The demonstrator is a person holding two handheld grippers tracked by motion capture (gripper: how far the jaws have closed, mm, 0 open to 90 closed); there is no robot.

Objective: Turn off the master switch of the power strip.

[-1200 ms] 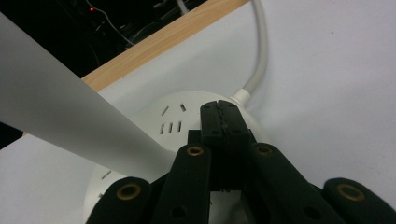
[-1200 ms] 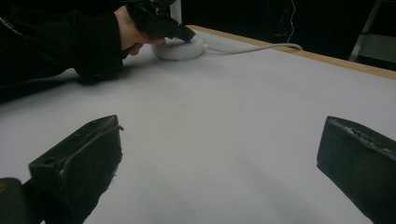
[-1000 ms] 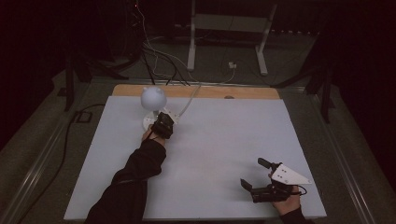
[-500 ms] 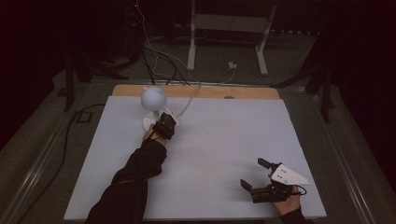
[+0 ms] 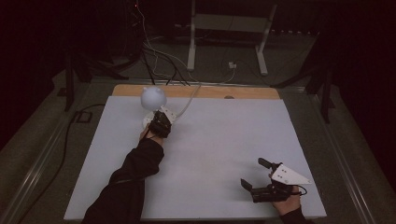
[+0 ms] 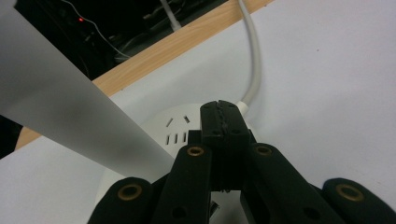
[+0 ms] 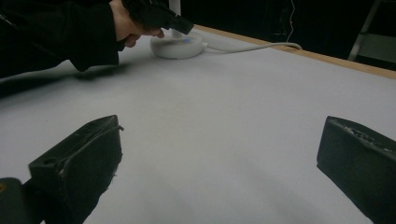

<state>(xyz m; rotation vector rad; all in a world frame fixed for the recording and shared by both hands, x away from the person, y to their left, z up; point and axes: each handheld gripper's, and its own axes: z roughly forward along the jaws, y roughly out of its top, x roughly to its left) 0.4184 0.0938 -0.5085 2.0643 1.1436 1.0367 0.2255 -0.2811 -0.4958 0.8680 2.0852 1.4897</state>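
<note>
My left gripper [image 6: 223,122], jaws pressed together on nothing, pokes down over the lamp base [image 6: 180,129]; my right gripper [image 5: 256,176] idles wide open, well apart.

my worktop [image 5: 210,154] is a pale grey-white sheet with a strip of light wood [image 5: 243,92] along its far edge, and on it the lamp [image 5: 153,98] is all white: round head, round base with small dark slots, white cord [image 5: 187,102]. my left gripper [image 6: 223,122] is black with brass-coloured rivets, my right gripper [image 5: 256,176] is black under a grey plate, and my sleeve [image 5: 135,168] is black.
</note>
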